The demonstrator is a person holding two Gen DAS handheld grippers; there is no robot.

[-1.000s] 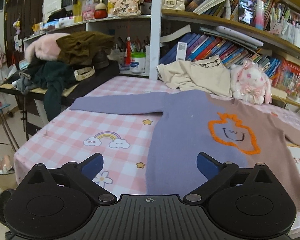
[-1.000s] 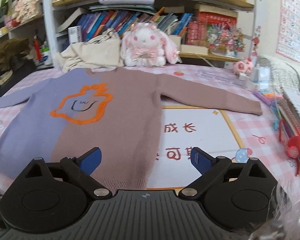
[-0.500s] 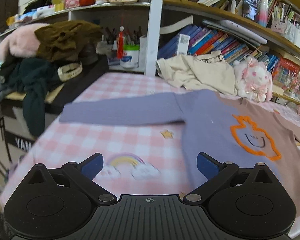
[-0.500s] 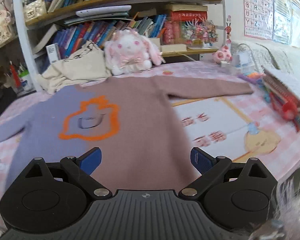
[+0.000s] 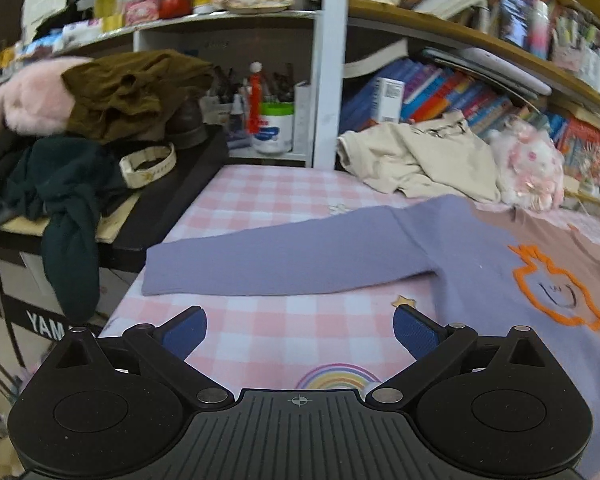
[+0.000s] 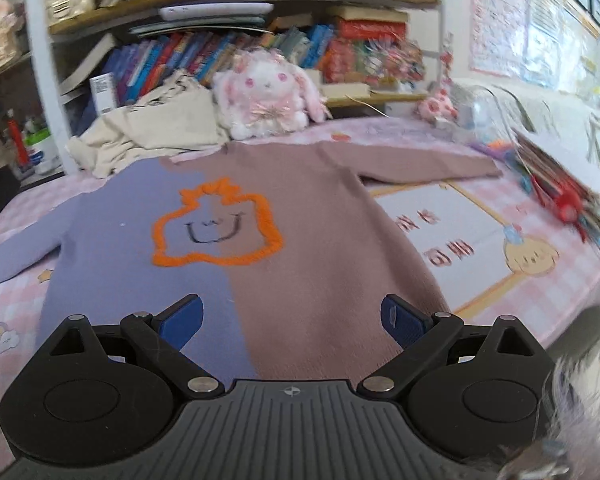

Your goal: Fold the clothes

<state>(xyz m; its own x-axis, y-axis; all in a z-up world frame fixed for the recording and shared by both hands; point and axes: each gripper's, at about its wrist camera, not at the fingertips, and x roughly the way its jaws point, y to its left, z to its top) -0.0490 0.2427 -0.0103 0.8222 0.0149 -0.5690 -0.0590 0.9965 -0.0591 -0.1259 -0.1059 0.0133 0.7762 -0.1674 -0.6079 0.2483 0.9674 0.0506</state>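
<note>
Both tongs, left (image 5: 300, 330) and right (image 6: 290, 320), gape empty above the bench (image 5: 268, 196); the sweater (image 6: 260, 232) lies flat ahead of them.

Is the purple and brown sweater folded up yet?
Not yet. The purple and brown knit sweater lies spread flat on the pink checked tablecloth, both sleeves stretched out sideways.
</note>
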